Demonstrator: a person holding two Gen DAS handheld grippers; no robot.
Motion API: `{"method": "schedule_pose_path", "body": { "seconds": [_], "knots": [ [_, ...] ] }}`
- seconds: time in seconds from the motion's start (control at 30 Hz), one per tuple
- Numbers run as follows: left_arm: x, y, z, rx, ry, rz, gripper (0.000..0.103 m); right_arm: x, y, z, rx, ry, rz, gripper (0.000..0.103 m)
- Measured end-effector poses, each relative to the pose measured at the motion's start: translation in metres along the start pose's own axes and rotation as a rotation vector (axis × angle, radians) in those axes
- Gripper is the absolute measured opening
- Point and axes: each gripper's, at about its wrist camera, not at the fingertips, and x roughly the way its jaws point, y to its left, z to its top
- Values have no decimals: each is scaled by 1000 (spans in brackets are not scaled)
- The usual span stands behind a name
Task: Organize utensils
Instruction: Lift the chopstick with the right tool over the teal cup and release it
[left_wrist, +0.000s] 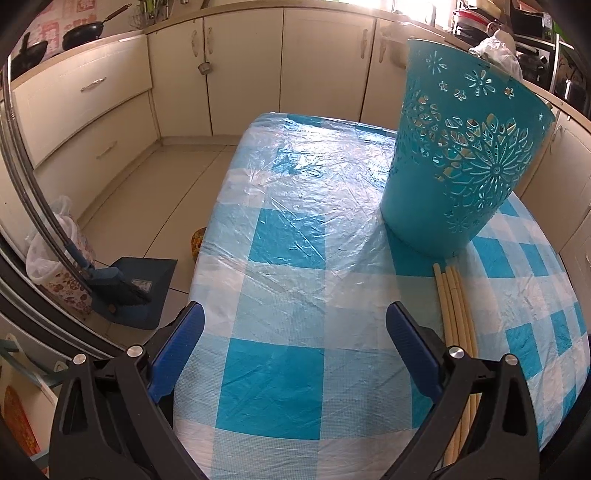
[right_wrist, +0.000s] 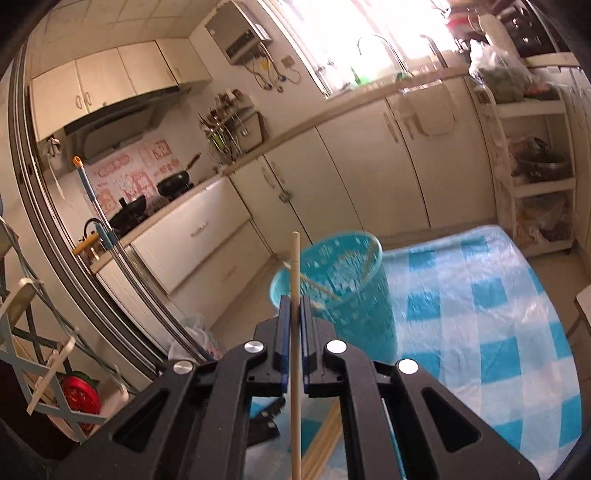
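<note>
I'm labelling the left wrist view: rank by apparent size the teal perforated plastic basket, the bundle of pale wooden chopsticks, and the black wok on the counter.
1. Teal perforated plastic basket
2. Bundle of pale wooden chopsticks, partly hidden by the gripper
3. Black wok, far away, so it looks smaller than it is

The blue-and-white checked, plastic-covered tabletop (left_wrist: 288, 258) lies bare across its middle and far edge, giving wide passage. The tall teal perforated plastic basket (left_wrist: 461, 158) blocks the right side; pale wooden chopsticks (left_wrist: 456, 314) lie just before its base.
</note>
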Motion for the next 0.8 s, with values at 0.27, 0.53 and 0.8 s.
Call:
{"method": "schedule_pose_path", "body": {
  "seconds": [0.27, 0.53, 0.8],
  "knots": [
    [0, 8, 0, -36, 1, -18, 95, 50, 12, 65, -47, -235, -137, 6],
    [2, 6, 0, -32, -1, -32, 95, 93, -8, 40, -86, -262, -309, 6],
    [2, 8, 1, -39, 6, -36, 95, 99, -14, 20, -119, -213, -336, 6]
  ]
}}
